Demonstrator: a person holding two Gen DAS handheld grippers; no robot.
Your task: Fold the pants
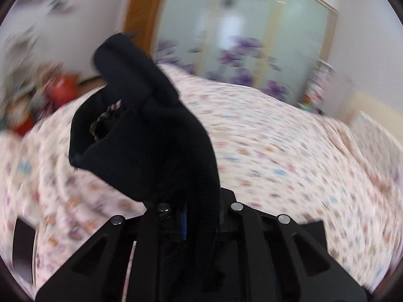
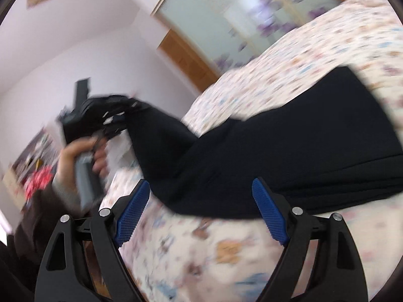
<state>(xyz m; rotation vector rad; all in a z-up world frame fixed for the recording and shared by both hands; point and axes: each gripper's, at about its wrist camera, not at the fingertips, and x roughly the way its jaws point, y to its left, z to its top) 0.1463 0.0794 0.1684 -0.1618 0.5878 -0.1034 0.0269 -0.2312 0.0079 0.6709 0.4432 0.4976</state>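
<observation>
The black pants lie across the floral bed sheet, with one end lifted to the left. My left gripper is shut on that end; the bunched black cloth rises in front of its camera and hides the fingertips. It also shows in the right wrist view, held up by a hand above the bed's edge. My right gripper is open with blue pads, empty, just in front of the pants' near edge.
The bed sheet fills most of the left wrist view. A frosted sliding door with purple flowers and a wooden door frame stand behind it. Cluttered red items sit at the far left. Both views are motion-blurred.
</observation>
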